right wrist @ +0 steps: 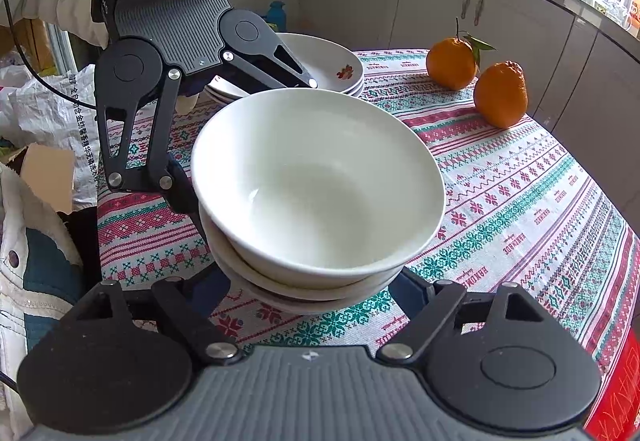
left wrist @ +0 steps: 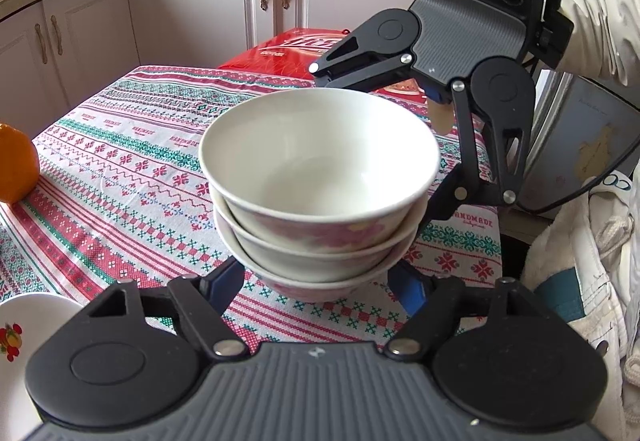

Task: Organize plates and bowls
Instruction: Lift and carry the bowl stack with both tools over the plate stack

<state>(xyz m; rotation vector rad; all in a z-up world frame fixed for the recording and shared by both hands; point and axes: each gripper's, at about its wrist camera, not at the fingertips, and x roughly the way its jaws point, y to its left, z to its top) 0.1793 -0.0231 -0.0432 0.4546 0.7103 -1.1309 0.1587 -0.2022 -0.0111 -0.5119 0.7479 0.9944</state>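
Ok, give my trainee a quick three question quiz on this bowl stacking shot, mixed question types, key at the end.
1. True or false: the bowl stack holds four bowls.
2. Multiple choice: the plate stack in the right wrist view sits A) behind the bowls, B) beside the red box, C) on the counter.
3. Fill in: ___ oranges rest on the tablecloth in the right wrist view.

Key: 1 false, three bowls show. 2 A. 3 two.

The left gripper and right gripper have their fingers spread around the stack base.
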